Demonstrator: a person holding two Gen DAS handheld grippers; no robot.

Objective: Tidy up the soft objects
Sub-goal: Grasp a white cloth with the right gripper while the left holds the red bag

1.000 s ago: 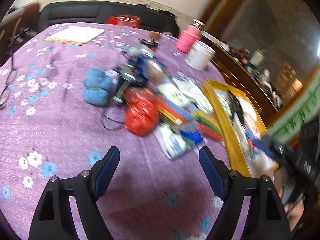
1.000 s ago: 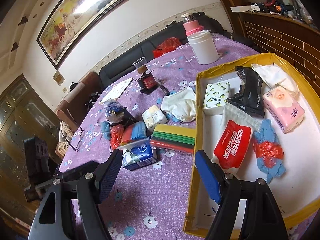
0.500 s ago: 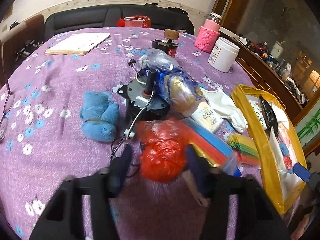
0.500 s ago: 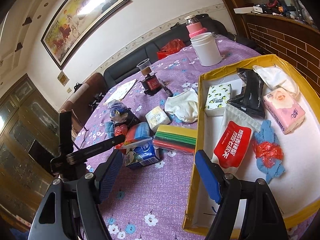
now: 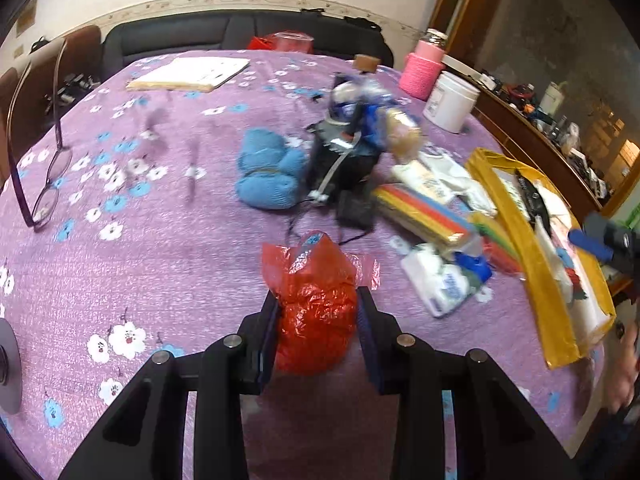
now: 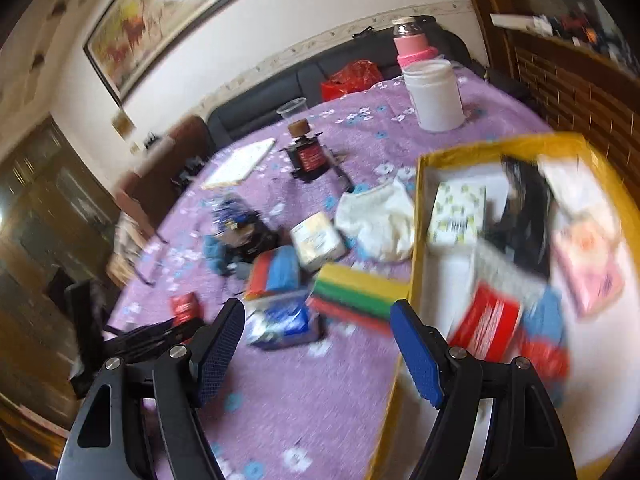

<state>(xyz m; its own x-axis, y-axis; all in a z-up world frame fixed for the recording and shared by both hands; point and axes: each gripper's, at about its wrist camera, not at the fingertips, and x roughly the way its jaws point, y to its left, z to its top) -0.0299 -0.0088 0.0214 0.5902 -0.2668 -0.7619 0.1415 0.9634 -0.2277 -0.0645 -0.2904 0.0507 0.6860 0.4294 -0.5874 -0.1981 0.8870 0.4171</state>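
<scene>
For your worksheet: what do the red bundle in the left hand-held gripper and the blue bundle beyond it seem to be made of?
Red bundle: likely thin plastic film, glossy and crinkled, translucent at its loose edges. Blue bundle: apparently knitted yarn or soft cloth, matte and fuzzy, cinched by a band.

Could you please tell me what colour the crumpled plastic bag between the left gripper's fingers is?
Red; the plastic bag shows best in the left wrist view.

red bag [image 5: 316, 304], purple cloth [image 5: 160, 248] — white-blue flowers
</scene>
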